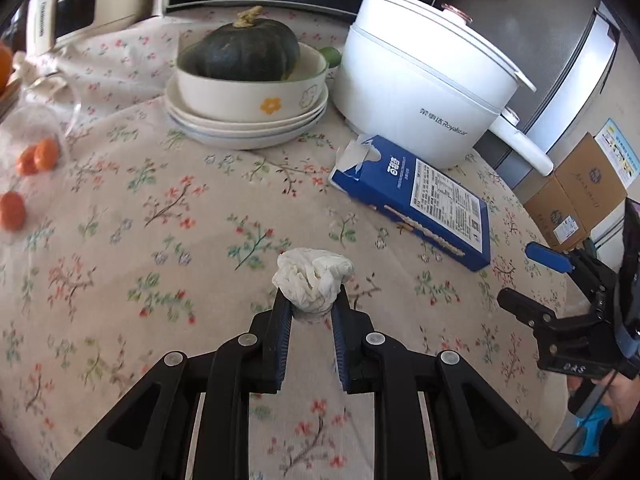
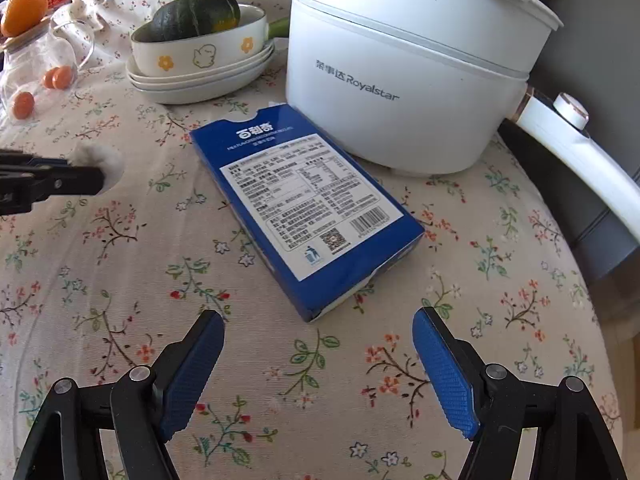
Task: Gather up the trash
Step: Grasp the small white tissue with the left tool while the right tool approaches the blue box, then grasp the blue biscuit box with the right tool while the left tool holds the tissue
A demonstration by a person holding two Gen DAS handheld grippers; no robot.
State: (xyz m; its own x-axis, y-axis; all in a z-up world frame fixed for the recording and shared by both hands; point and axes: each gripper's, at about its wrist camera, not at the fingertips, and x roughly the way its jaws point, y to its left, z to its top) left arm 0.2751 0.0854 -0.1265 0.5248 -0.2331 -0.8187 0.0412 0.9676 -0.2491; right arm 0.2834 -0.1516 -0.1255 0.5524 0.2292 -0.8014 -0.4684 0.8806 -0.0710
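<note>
A crumpled white tissue (image 1: pixel 313 280) sits between the fingertips of my left gripper (image 1: pixel 311 300), whose pads press on its lower part, just above the floral tablecloth (image 1: pixel 160 240). In the right wrist view the same tissue (image 2: pixel 98 158) shows at the far left, at the tip of the left gripper (image 2: pixel 96 172). A flat blue carton (image 2: pixel 298 208) with a torn white end lies on the cloth beside the white pot; it is also in the left wrist view as the blue carton (image 1: pixel 420 204). My right gripper (image 2: pixel 318 336) stands open just short of the carton's near corner, nothing between its pads.
A white Royalstar electric pot (image 2: pixel 400 80) with a long handle stands behind the carton. A dark green squash (image 1: pixel 244 50) lies in a bowl on stacked plates. Small oranges (image 1: pixel 38 156) and a glass jar are at the left. The table's edge (image 2: pixel 600 264) curves at right, cardboard boxes (image 1: pixel 576 196) beyond.
</note>
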